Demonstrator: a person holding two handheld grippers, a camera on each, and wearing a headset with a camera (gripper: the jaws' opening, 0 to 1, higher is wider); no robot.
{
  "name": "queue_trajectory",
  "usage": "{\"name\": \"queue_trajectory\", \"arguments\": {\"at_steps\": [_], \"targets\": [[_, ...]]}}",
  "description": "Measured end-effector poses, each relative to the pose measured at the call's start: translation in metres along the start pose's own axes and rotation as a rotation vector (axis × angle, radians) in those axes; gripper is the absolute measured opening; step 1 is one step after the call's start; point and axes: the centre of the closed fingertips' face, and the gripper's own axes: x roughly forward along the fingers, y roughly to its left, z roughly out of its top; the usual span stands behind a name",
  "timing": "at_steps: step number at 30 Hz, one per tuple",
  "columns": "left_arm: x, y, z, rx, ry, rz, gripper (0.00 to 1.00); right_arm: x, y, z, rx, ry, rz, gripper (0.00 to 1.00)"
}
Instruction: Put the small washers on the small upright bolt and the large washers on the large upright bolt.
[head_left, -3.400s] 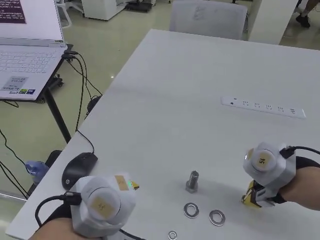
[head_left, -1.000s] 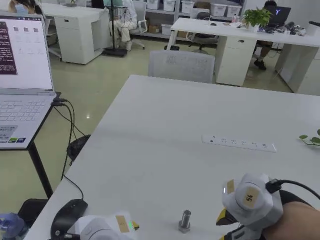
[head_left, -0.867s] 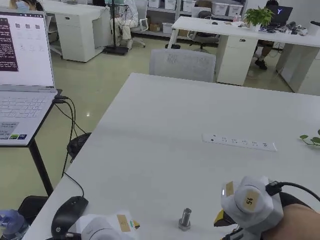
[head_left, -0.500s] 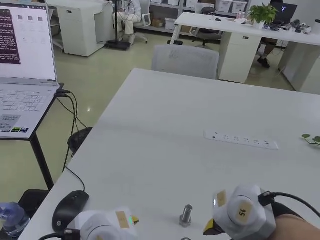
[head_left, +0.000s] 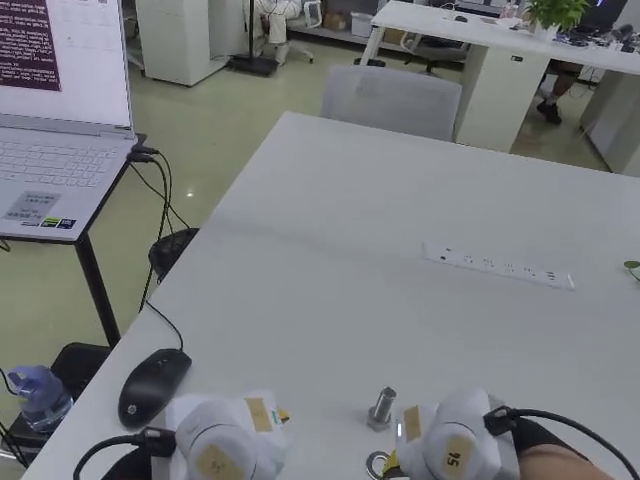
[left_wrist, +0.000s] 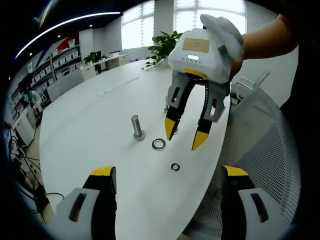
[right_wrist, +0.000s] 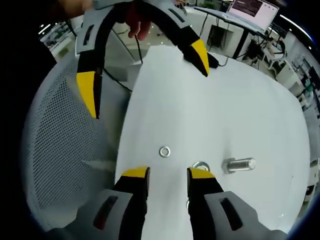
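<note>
The left gripper (left_wrist: 168, 174) is held with its jaws spread wide and nothing between them. The right gripper (right_wrist: 167, 176) is lowered over the white tabletop (right_wrist: 210, 110), its jaws parted and empty. A small silver washer (right_wrist: 164, 151) lies just ahead of its tips. A larger silver washer (right_wrist: 199, 164) is half covered by one tip, with the upright steel bolt (right_wrist: 240, 163) just beside it. In the head view both grippers are cut off by the bottom edge.

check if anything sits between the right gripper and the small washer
Nothing visible does. The small washer lies on bare table ahead of the right gripper, jaws open; the large washer and bolt sit aside.
</note>
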Motion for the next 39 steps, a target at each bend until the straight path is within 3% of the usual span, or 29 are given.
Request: {"name": "queue_trajectory", "arguments": {"at_steps": [8, 20, 27, 39], "targets": [[0.004, 0.001, 0.003, 0.012, -0.005, 0.001, 0.86, 0.019, -0.002, 0.006, -0.070, 0.023, 0.016, 0.29], [0.008, -0.004, -0.006, -0.003, -0.002, 0.008, 0.85, 0.039, 0.006, 0.005, -0.139, 0.060, 0.053, 0.27], [0.010, -0.005, -0.008, 0.025, 0.015, 0.012, 0.85, 0.046, 0.005, 0.000, -0.151, 0.079, 0.061, 0.24], [0.012, -0.004, -0.004, 0.020, 0.003, 0.017, 0.85, 0.047, 0.007, 0.002, -0.138, 0.073, 0.068, 0.16]]}}
